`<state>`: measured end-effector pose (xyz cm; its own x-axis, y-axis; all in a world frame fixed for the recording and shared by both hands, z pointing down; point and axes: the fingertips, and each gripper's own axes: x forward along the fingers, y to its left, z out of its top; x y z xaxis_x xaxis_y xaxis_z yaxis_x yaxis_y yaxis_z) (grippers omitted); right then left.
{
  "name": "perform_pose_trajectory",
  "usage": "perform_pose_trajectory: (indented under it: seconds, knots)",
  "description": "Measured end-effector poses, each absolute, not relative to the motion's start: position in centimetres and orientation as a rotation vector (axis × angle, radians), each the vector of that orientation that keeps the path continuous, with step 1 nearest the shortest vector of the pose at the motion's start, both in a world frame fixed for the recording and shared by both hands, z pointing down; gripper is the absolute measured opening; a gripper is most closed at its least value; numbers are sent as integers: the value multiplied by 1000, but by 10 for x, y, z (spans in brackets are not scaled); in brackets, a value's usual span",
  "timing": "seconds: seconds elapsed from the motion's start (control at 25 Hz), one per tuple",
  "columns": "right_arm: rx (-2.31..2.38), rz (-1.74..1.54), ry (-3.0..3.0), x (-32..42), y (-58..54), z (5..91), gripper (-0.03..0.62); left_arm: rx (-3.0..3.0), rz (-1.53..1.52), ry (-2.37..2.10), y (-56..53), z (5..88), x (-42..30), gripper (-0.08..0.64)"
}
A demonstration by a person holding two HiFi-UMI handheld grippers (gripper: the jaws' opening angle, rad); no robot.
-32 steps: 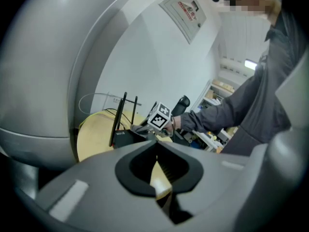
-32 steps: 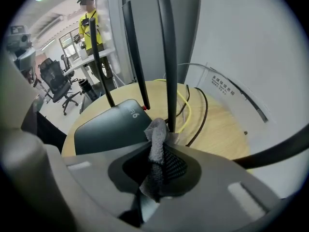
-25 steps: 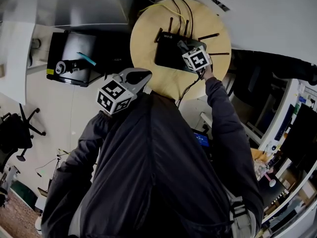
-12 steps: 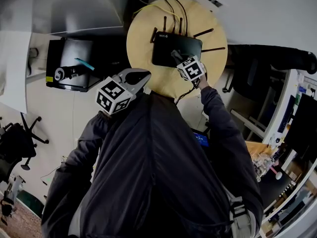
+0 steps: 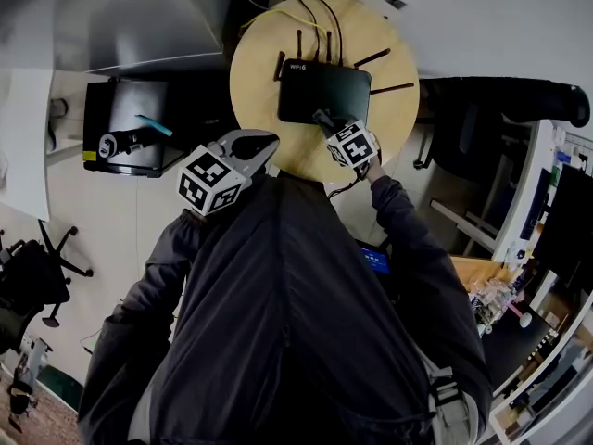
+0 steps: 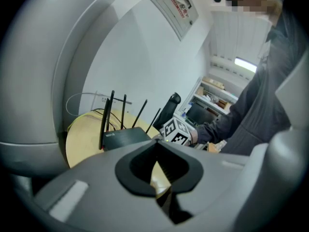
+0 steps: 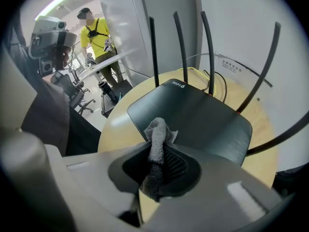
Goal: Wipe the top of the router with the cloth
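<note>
Nearest, our left gripper (image 5: 267,143) hangs closed and empty, lower left of the round table (image 5: 255,86). Our right gripper (image 5: 321,117) pinches one grey cloth (image 7: 157,139) at the near edge of the single black router (image 5: 324,86). It lies left-to-right at top centre, with five antennas (image 5: 299,44) round its far side.

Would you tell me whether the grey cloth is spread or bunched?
Bunched: the grey cloth stands crumpled, pinched by the right gripper.

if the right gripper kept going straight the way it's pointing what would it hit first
The top of the router, near its front edge. The right gripper, shut on the grey cloth, points down onto it, so the cloth's tip would likely meet it first. Whether the cloth touches it now is unclear.
</note>
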<state>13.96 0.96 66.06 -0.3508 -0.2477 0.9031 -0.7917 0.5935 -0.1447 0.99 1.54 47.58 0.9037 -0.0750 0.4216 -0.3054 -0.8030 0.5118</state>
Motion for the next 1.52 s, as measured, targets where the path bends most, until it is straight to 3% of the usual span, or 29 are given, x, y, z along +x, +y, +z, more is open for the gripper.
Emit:
perform_pose_trajectory:
  seconds: [0.36, 0.64, 1.52]
  knots:
    - [1037, 607, -1807, 200, -77, 645, 32, 2457, 519, -298, 16, 478, 16, 0]
    - [989, 482, -1789, 206, -121, 650, 32, 2438, 529, -353, 14, 478, 11, 0]
    - [943, 574, -1816, 174, -18, 655, 31, 2472, 541, -260, 8, 479, 13, 0]
